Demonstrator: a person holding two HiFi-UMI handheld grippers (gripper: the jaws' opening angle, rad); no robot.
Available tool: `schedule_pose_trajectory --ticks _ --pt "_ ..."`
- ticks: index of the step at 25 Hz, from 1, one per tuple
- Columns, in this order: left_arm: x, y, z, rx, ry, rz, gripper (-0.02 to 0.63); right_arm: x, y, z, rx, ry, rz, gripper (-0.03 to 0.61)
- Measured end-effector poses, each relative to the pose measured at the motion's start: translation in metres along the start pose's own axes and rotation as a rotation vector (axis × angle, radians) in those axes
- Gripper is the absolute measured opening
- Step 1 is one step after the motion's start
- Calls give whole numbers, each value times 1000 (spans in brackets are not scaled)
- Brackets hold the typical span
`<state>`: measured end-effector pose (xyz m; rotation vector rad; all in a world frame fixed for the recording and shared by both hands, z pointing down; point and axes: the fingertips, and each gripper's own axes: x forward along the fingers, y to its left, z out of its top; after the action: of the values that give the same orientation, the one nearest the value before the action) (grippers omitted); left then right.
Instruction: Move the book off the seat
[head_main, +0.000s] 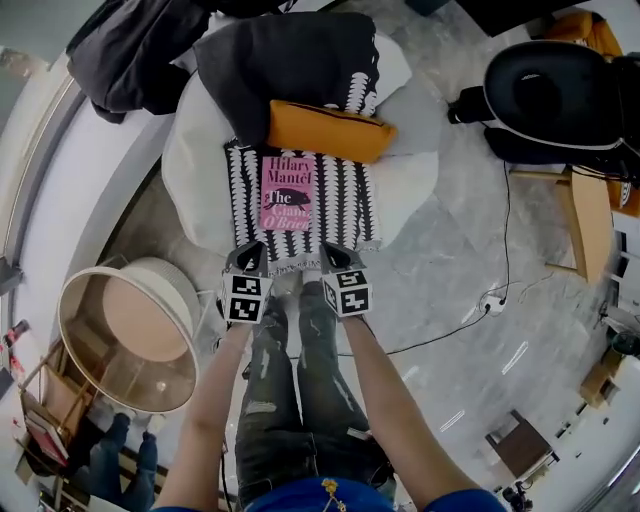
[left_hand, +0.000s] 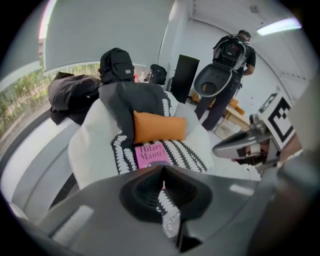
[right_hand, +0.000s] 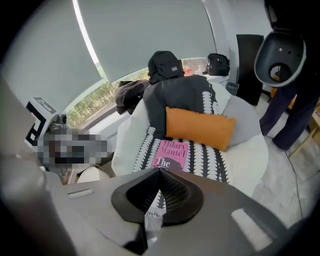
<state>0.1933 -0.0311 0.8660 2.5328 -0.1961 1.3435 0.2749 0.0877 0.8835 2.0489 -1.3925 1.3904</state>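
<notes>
A pink book (head_main: 288, 192) lies flat on a black-and-white patterned throw (head_main: 340, 200) spread over a white beanbag seat (head_main: 195, 165). An orange cushion (head_main: 328, 130) rests just behind the book. My left gripper (head_main: 250, 252) and right gripper (head_main: 335, 254) hover side by side at the throw's near edge, short of the book. Both are shut with nothing between the jaws. The book (left_hand: 150, 153) shows beyond the closed left gripper (left_hand: 163, 175) in the left gripper view. In the right gripper view the book (right_hand: 171, 154) lies just past the right gripper (right_hand: 160, 172).
Dark clothing (head_main: 285, 60) drapes the seat's back and a bag (head_main: 125, 50) lies on the ledge at left. A round lampshade (head_main: 130, 335) stands near left. A black chair (head_main: 550, 95), a wooden stool (head_main: 588, 215) and a floor cable (head_main: 470, 315) lie right. A person (left_hand: 232, 50) stands farther off.
</notes>
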Motion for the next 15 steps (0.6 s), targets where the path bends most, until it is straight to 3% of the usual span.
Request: schedule_pose_trajectory --ticks 5,8,12,15 --pt "61 24 -35 -116 8 -7 5 49 -26 -41 85 85 4 0" --pt "89 40 -45 -193 -23 -17 5 79 -35 -37 144 57 60 0" --pt "127 54 -65 -200 -25 -46 5 114 -44 -36 144 30 104 18" --pt "153 63 -79 -256 -41 -87 69 138 -54 -46 152 17 111 34"
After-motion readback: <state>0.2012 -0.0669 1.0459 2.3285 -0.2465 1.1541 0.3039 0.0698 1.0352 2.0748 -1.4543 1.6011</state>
